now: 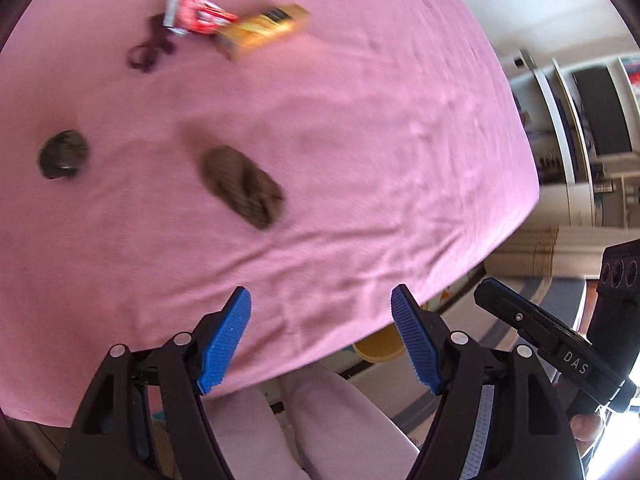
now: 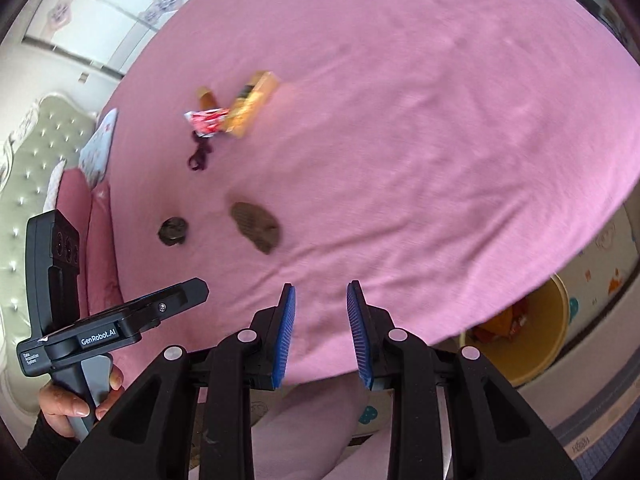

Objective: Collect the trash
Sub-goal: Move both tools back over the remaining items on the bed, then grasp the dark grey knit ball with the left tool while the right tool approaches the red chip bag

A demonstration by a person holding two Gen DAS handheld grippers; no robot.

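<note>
Left tool (image 1: 322, 340) pointing steeply down, jaws wide and empty, right tool (image 2: 321, 336) narrower, also empty

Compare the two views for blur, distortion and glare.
Left wrist view: the gold box and red wrapper smear with motion blur, glare at the lower right. Right wrist view: the pink bedspread bulges from fisheye distortion, corners dark.

Bright, even daylight in both wrist views; soft, faint shadows on the pink bedsheet (image 1: 320, 120). Blown-out glare at the lower right corner of the left view. Motion blur throughout, smearing the gold wrapper (image 1: 264, 30) and brown cloth (image 1: 242, 186). Strong fisheye curvature, with dark vignetted corners. Sharpest on the near blue pads (image 2: 286, 332).
</note>
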